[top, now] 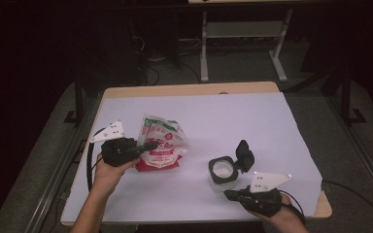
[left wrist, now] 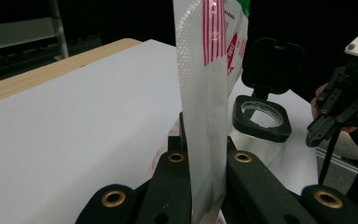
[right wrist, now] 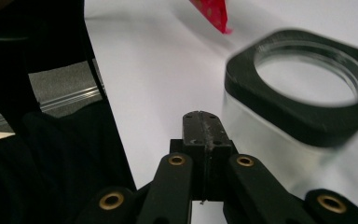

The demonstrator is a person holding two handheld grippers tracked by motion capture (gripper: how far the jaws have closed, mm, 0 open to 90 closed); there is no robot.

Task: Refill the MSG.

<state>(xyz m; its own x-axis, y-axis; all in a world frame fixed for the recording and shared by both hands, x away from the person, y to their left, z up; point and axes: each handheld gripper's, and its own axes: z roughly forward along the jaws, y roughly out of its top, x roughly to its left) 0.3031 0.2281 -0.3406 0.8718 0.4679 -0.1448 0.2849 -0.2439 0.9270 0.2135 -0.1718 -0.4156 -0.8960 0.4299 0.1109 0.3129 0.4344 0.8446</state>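
Note:
A white, red and green plastic bag [top: 161, 141] stands on the white table sheet [top: 252, 116] at the left. My left gripper [top: 151, 144] is shut on the bag's side edge, and the left gripper view shows the clear film [left wrist: 204, 116] pinched between the jaws. A clear square jar [top: 223, 173] with a black rim and an open black flip lid [top: 245, 154] stands to the right and holds white powder. My right gripper [top: 229, 194] is shut on nothing just in front of the jar [right wrist: 303, 107], with its tips [right wrist: 202, 122] beside the jar's wall.
The table's wooden edge [top: 189, 90] runs along the far side. Beyond it are a metal table frame [top: 243, 34] and cables on a grey floor. The right half of the sheet is bare.

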